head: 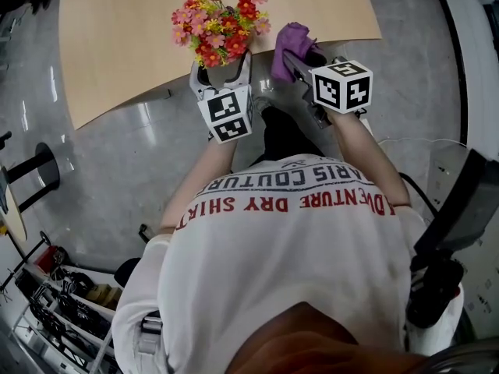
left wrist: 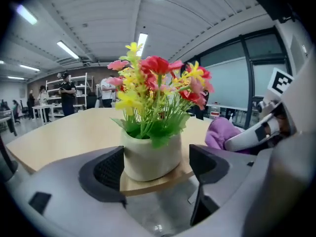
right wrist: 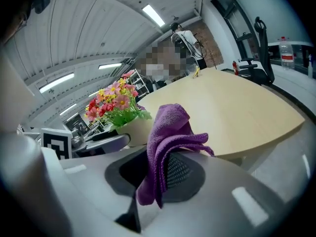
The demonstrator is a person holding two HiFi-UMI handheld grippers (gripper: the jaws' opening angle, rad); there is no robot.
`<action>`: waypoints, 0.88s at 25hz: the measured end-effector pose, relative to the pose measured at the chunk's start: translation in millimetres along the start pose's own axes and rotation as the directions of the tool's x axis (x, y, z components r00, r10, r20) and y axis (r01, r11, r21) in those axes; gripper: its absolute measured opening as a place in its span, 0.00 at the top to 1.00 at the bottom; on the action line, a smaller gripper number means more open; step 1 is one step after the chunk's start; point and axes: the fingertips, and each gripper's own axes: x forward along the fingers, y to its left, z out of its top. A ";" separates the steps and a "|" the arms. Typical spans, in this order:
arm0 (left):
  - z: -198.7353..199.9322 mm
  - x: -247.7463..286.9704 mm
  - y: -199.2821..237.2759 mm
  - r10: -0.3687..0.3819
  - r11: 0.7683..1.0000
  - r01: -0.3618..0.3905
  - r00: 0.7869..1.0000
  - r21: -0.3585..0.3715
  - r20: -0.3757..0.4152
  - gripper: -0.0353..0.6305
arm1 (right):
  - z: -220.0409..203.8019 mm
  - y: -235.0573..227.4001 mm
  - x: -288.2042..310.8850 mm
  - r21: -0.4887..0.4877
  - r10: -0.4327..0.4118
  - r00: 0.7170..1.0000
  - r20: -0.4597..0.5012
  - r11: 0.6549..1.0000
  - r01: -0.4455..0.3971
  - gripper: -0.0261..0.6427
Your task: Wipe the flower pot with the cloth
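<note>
The white flower pot point(left wrist: 148, 157), filled with artificial flowers point(left wrist: 158, 83), stands at the near edge of the wooden table point(head: 117, 37). The left gripper point(left wrist: 157, 163) brackets the pot with its 2 jaws spread to either side. A gap shows beside the pot at the right-hand pad, so nothing is clamped. Just right of the pot, the right gripper point(right wrist: 158, 169) is closed tight on the purple cloth point(right wrist: 170, 127), which stands up from its jaws, apart from the pot. The pot lies left of the cloth, so the wipe probably calls for a leftward sweep onto the pot's side.
</note>
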 end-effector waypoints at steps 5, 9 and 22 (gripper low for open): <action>8.4 13.3 9.1 0.095 0.995 -0.095 0.995 -0.011 0.001 0.35 | -3.3 -6.9 -4.5 0.008 -0.006 1.000 0.004 1.000 0.006 0.90; 11.8 14.8 10.2 0.093 0.996 -0.093 0.996 -0.003 0.003 0.35 | -0.5 -6.8 -7.5 0.016 -0.004 1.000 0.014 1.000 0.003 0.90; 31.8 25.3 14.2 -0.223 0.967 0.215 0.974 0.136 0.044 0.35 | 38.1 -4.2 5.1 -0.013 0.114 0.993 0.013 0.993 -0.114 0.90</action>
